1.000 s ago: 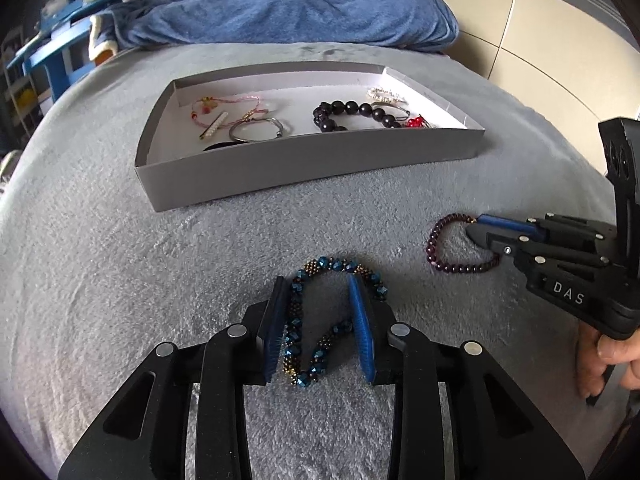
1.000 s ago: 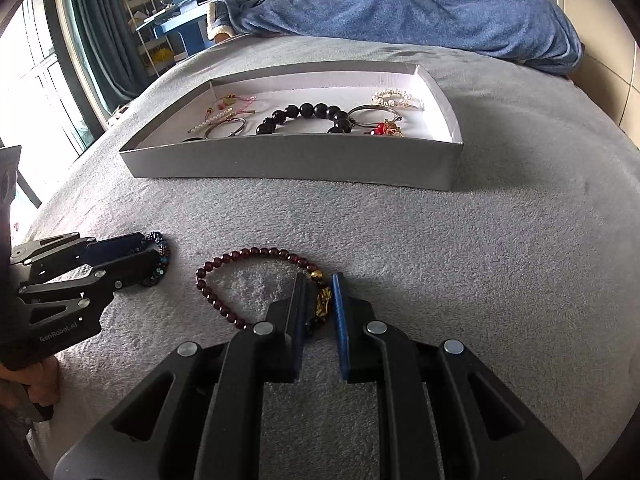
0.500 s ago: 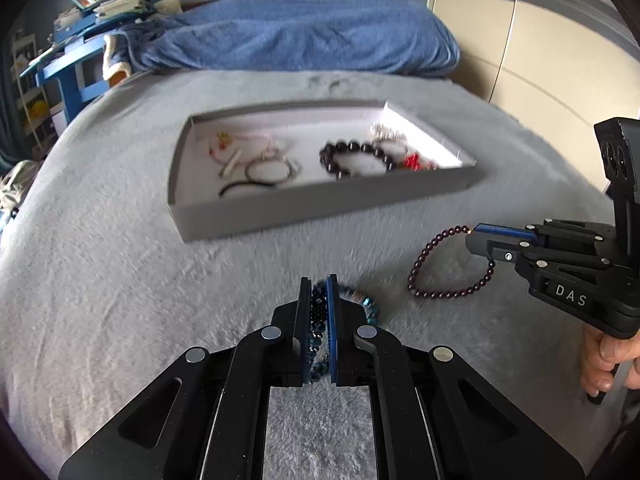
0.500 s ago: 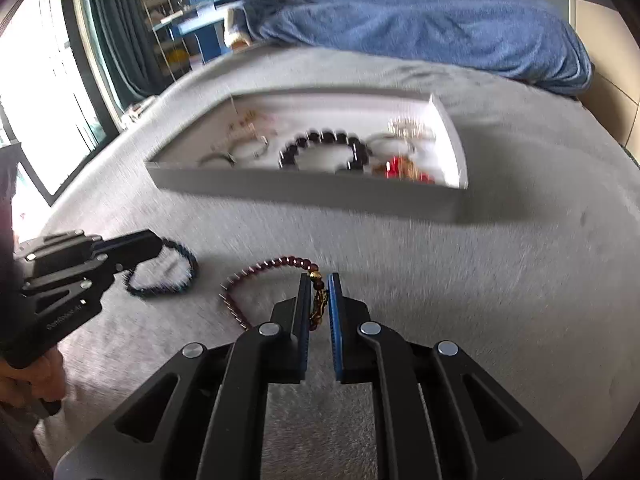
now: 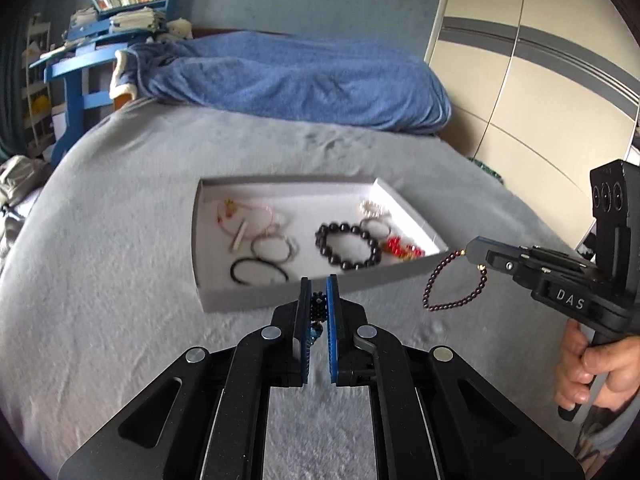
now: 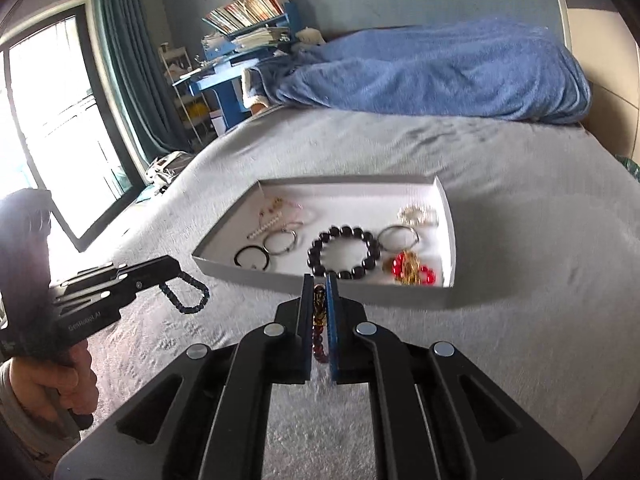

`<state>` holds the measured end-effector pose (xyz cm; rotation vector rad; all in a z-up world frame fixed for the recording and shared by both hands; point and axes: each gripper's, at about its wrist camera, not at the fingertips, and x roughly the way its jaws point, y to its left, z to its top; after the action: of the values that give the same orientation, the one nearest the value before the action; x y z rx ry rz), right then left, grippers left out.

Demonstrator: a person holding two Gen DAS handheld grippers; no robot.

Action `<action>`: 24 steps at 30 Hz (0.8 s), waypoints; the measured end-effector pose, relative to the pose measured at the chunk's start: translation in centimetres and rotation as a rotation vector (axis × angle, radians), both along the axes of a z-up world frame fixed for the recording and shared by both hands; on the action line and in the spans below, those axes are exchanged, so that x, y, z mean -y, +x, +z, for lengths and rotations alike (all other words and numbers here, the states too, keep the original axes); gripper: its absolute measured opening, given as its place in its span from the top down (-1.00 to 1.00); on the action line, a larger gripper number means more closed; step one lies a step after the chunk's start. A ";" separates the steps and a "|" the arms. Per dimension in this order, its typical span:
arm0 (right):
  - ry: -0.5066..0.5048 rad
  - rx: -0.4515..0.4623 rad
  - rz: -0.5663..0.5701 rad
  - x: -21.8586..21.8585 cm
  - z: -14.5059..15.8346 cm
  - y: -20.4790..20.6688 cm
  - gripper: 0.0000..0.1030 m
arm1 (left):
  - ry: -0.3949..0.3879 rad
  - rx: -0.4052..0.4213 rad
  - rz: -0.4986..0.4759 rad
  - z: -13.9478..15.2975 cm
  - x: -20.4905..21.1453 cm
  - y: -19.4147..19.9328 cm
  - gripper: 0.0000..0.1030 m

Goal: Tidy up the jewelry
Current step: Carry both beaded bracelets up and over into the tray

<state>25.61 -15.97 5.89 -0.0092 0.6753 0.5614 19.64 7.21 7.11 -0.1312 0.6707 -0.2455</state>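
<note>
My left gripper is shut on a dark blue beaded bracelet, which hangs in a loop above the grey bedspread. The jaws of my right gripper are closing with a dark red beaded bracelet pinched between the pads; its loop dangles from the tips in the left wrist view. Both grippers hover just in front of a shallow grey cardboard tray. The tray holds a black bead bracelet, red beads, metal bangles and thin chains.
A rumpled blue blanket lies at the head of the bed behind the tray. A blue desk with books and a curtained window stand to the left, a cream wardrobe to the right. A hand holds each gripper.
Both grippers closed on their bracelets and lifted them off the bedspread. The bracelets now hang in the air, and the tray looks lower and nearer the fingertips.
</note>
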 end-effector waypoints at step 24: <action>0.016 0.042 0.025 -1.3 2.2 5.2 0.89 | -0.007 0.059 -0.019 2.5 -1.1 5.7 0.85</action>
<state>30.79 -14.63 8.11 -0.0146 0.6310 0.5891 25.32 8.31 9.56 -0.1234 0.6131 -0.2692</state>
